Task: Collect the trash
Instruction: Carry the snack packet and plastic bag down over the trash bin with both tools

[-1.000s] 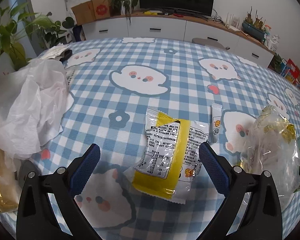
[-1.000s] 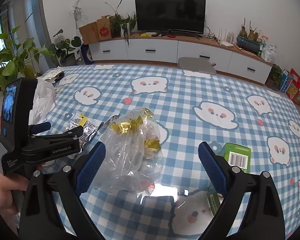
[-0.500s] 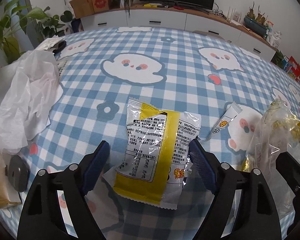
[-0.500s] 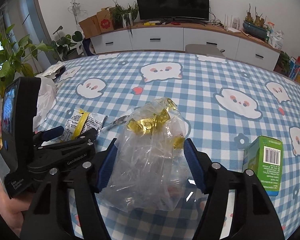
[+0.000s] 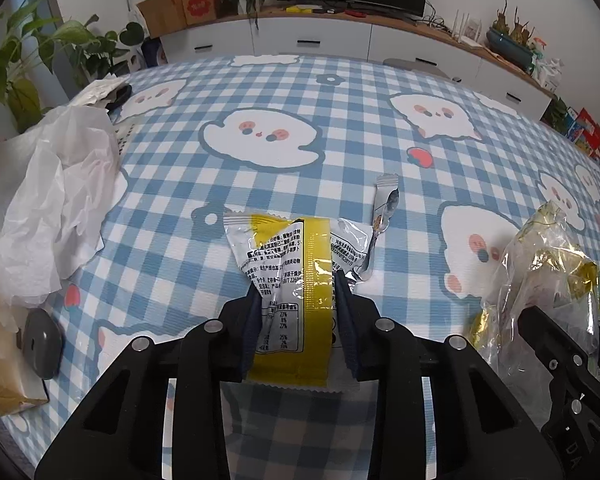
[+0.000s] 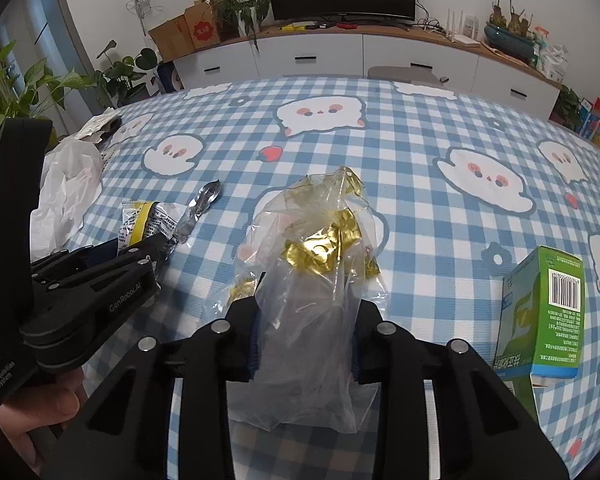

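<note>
My left gripper (image 5: 298, 304) is shut on a yellow and clear snack wrapper (image 5: 296, 264) and pinches its near half above the checked tablecloth. The wrapper also shows in the right wrist view (image 6: 144, 226). My right gripper (image 6: 304, 320) is shut on a clear plastic bag with gold foil inside (image 6: 320, 248). The same bag shows at the right of the left wrist view (image 5: 540, 280). A small silver sachet (image 5: 382, 216) lies just right of the snack wrapper.
A crumpled white plastic bag (image 5: 48, 196) lies at the table's left edge. A gold packet (image 5: 4, 368) and a grey disc (image 5: 42, 336) lie near it. A green carton (image 6: 548, 312) stands at the right. Plants stand beyond the left edge.
Both grippers have closed: the left onto the snack wrapper, the right onto the clear bag. Both wrappers are now squeezed narrow between the pads.
</note>
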Demonstrator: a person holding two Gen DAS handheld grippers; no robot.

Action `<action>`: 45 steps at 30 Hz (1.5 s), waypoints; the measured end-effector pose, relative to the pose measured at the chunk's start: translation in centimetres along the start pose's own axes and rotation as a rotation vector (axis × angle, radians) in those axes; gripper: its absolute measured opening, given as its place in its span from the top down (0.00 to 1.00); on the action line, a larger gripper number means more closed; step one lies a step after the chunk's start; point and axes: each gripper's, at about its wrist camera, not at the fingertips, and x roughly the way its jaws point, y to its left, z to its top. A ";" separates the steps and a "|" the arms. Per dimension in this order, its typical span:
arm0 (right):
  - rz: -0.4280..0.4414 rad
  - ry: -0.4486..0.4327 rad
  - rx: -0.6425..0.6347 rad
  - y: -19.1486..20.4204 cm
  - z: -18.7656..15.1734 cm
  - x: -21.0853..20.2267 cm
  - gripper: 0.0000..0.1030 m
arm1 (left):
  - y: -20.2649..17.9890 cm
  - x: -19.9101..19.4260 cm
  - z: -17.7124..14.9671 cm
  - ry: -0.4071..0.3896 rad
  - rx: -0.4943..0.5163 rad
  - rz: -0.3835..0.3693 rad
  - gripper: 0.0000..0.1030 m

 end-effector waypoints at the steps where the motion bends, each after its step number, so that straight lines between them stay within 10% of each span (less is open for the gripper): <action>1: 0.000 -0.005 -0.003 0.0 0.0 0.0 0.73 | -0.1 0.0 0.0 -0.004 0.002 0.001 0.71; 45: -0.072 -0.157 -0.032 2.6 -5.8 -16.9 0.76 | 1.8 -15.4 -9.4 -0.088 -0.019 -0.062 0.77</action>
